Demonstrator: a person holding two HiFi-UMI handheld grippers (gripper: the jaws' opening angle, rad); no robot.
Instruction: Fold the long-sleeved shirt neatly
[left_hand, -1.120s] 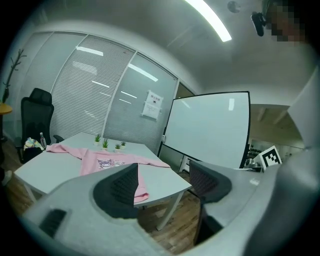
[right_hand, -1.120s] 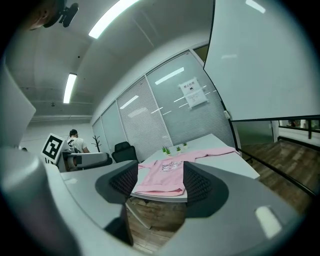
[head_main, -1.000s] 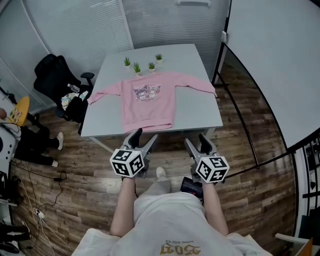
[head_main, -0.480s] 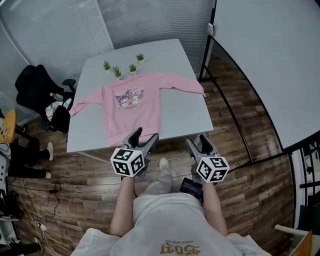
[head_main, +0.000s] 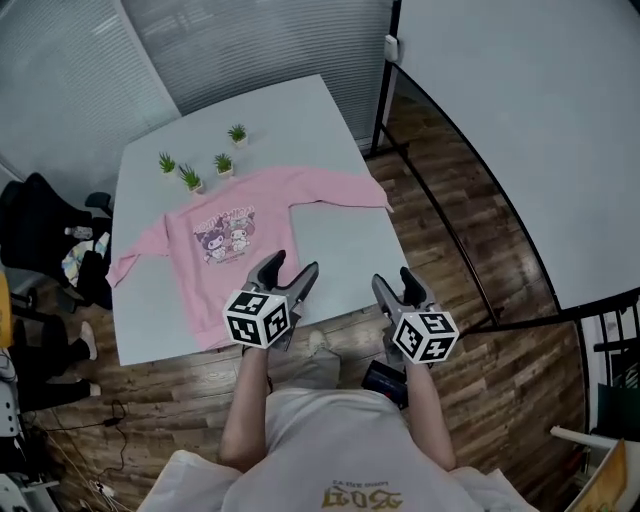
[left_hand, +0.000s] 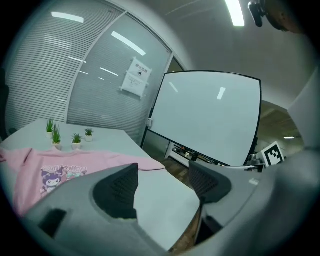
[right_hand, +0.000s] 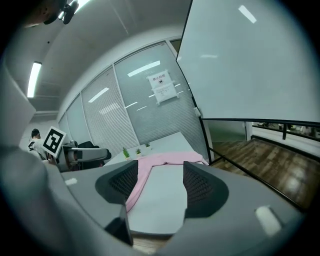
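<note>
A pink long-sleeved shirt (head_main: 240, 225) with a cartoon print lies flat, face up, on the white table (head_main: 330, 260), both sleeves spread out sideways. In the head view my left gripper (head_main: 292, 270) hangs open over the table's near edge, just beside the shirt's hem. My right gripper (head_main: 394, 282) stands open above the table's near right corner, apart from the shirt. The shirt (left_hand: 55, 170) shows left of the empty jaws in the left gripper view. In the right gripper view the shirt (right_hand: 150, 167) lies beyond the empty jaws.
Three small potted plants (head_main: 192, 165) stand behind the shirt at the table's far side. A black office chair (head_main: 50, 225) with things on it is left of the table. A large white board (head_main: 520, 130) on a black frame stands at the right. Wood floor surrounds the table.
Both grippers have come forward from over the floor to the table's near edge. The table and shirt now sit closer and further left in the head view. Jaws stay open.
</note>
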